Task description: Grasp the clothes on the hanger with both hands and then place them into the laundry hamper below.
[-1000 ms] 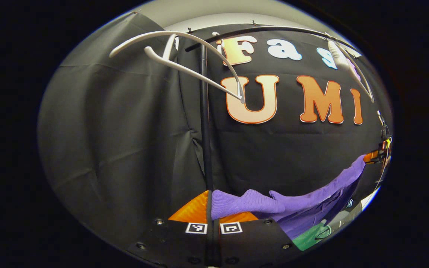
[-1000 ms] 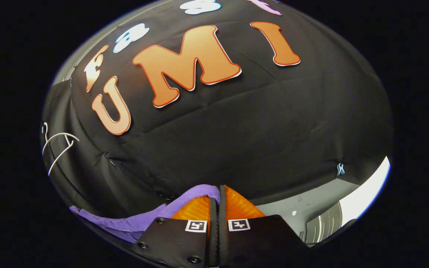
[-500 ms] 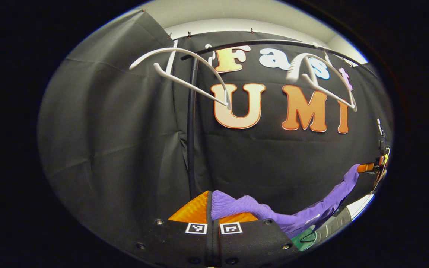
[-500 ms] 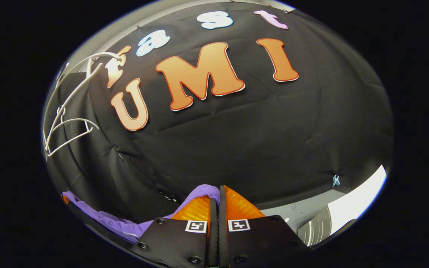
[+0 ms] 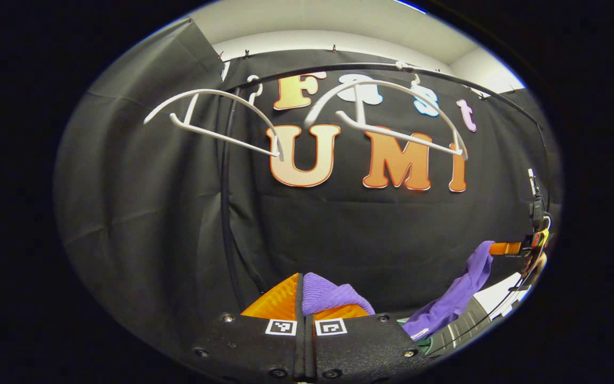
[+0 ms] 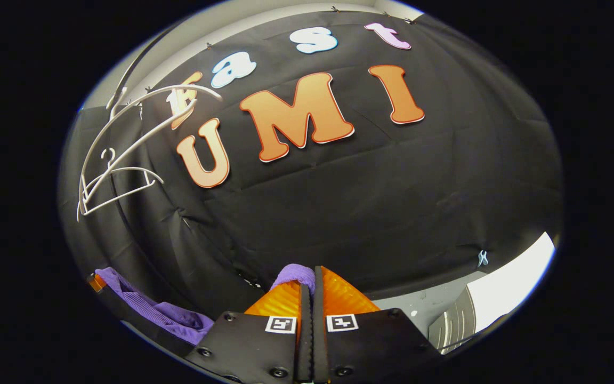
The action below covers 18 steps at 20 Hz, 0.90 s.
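My left gripper is pinched tight on a purple top. Both of its fingers press on a soft, ribbed fold of the cloth, and the fold bulges out like a little bump right at the tips. The cloth looks knitted, with tiny lines running along it.

My right gripper is squeezed closed on the same purple top. A small rounded bit of it pokes up between the two fingers.

In the left gripper view, far off to the right, I can see my other gripper with the top hanging down from it in a long, floppy strip. In the right gripper view, more of the top droops low on the left, all wrinkled and loose.

Up high are two white hangers. They are thin, smooth and curved like bows, each with a straight bar below. Both hangers are bare. They hook onto a thin black rail. A black pole runs down from the rail.

The top is well below the hangers, held between my two grippers.
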### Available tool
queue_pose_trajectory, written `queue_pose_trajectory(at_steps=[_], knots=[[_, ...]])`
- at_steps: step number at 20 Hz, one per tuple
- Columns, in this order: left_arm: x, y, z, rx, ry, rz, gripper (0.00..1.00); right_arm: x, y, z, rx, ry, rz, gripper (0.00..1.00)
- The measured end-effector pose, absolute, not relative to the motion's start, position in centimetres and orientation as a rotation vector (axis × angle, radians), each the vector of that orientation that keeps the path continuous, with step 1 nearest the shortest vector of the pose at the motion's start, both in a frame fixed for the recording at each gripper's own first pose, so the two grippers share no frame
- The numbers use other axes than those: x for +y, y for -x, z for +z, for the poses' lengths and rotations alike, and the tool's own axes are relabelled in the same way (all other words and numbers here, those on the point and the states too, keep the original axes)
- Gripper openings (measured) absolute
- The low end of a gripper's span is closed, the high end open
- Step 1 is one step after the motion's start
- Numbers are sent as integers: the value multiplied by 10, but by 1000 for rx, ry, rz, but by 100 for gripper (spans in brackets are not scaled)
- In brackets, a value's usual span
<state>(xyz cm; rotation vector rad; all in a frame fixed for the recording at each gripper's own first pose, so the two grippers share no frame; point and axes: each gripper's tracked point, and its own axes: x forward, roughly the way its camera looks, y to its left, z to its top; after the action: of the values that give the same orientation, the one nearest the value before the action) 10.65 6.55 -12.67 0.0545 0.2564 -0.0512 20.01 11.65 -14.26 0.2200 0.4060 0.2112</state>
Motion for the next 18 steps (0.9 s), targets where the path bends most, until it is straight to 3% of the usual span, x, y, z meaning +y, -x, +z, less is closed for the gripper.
queue_pose_trajectory(at_steps=[13,18], knots=[[-77,-97,-168,275,-50,-258,0,163,-125,-156,307,-83,279,7],[-102,-90,-208,285,-87,-250,0,157,-119,-186,324,-41,263,7]])
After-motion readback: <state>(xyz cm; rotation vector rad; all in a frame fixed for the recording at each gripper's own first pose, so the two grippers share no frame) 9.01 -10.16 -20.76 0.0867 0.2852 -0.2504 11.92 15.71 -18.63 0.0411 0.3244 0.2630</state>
